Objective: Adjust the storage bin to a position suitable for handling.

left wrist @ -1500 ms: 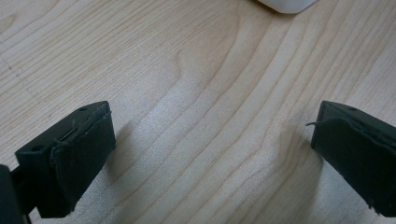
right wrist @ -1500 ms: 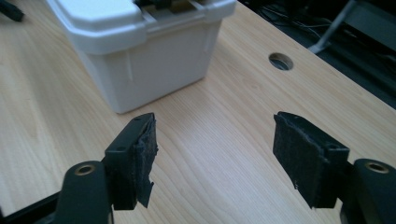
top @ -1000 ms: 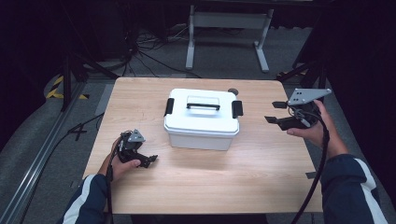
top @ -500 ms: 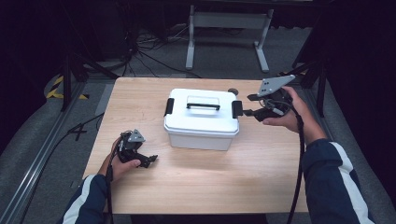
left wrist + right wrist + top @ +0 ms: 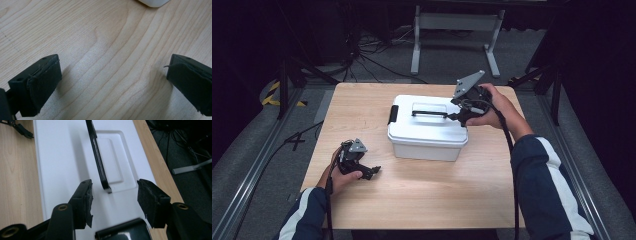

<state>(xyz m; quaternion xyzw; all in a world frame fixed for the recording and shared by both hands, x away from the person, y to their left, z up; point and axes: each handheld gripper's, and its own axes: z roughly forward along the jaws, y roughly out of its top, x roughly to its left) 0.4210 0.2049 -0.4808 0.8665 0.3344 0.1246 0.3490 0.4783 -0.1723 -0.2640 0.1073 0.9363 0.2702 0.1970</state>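
Box — cut off; top edge

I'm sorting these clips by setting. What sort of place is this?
Probably a lab or recording studio, not a home: a bare light wooden table stands on grey carpet among dark curtains, black cables run across the floor, and a grey metal stand sits behind.

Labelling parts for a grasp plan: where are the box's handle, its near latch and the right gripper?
handle (image 5: 98, 160), right gripper view, middle of the black bar.
latch (image 5: 125, 231), right gripper view, its glossy top.
right gripper (image 5: 113, 202), right gripper view, midway between the jaws.
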